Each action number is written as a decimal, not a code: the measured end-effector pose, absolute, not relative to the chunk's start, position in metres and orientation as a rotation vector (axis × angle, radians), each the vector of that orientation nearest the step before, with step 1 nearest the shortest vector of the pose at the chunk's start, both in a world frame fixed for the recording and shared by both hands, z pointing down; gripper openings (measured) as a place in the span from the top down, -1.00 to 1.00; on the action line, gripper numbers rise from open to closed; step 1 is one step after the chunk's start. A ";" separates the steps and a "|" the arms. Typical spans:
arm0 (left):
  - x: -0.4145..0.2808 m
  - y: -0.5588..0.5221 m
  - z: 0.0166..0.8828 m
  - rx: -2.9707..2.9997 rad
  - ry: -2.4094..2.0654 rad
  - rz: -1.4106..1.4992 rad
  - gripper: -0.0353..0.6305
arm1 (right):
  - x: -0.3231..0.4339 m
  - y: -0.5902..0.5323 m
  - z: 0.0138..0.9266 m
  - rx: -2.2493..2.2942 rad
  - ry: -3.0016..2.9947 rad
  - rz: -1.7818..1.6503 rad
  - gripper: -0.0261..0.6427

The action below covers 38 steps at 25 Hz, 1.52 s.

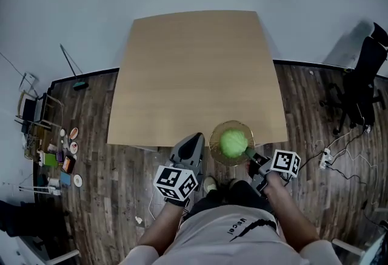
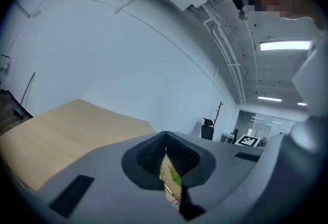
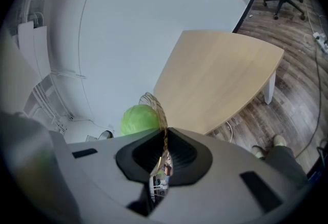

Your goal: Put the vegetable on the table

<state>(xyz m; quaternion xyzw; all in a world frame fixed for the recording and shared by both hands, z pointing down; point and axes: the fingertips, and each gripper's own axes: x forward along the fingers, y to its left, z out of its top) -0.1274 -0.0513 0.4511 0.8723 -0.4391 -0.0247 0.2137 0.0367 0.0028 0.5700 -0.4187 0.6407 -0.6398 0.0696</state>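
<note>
A round green cabbage (image 1: 233, 142) lies in a shallow golden-brown dish (image 1: 216, 134) held over the near right edge of the pale wooden table (image 1: 194, 70). My right gripper (image 1: 250, 153) is shut on the dish's near rim. In the right gripper view the thin rim (image 3: 156, 102) runs between the closed jaws of the right gripper (image 3: 164, 143), with the cabbage (image 3: 137, 118) just behind and the table (image 3: 225, 74) beyond. My left gripper (image 1: 195, 139) hangs left of the dish, shut and holding nothing. Its left gripper view shows the left gripper (image 2: 166, 154) closed, with the table (image 2: 66, 130) on the left.
A black office chair (image 1: 361, 85) stands at the right, with a power strip and cables (image 1: 327, 157) on the wood floor. Several small items (image 1: 63, 157) clutter the floor at the left, near a broom (image 1: 76, 73). The person's shoe (image 1: 209, 184) shows below the table edge.
</note>
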 end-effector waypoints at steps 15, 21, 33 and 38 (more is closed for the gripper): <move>-0.106 -0.179 0.480 2.387 -1.249 -0.015 0.86 | 0.036 -0.138 0.617 -1.199 2.025 -2.029 0.85; -0.097 -0.242 0.497 2.352 -1.305 0.000 0.86 | 0.041 -0.203 0.646 -1.159 2.062 -2.098 0.85; -0.090 -0.307 0.538 2.262 -1.363 0.077 0.86 | 0.047 -0.286 0.712 -1.151 2.060 -2.163 0.84; -0.090 -0.323 0.558 2.259 -1.345 0.101 0.86 | 0.041 -0.300 0.736 -1.173 2.042 -2.177 0.84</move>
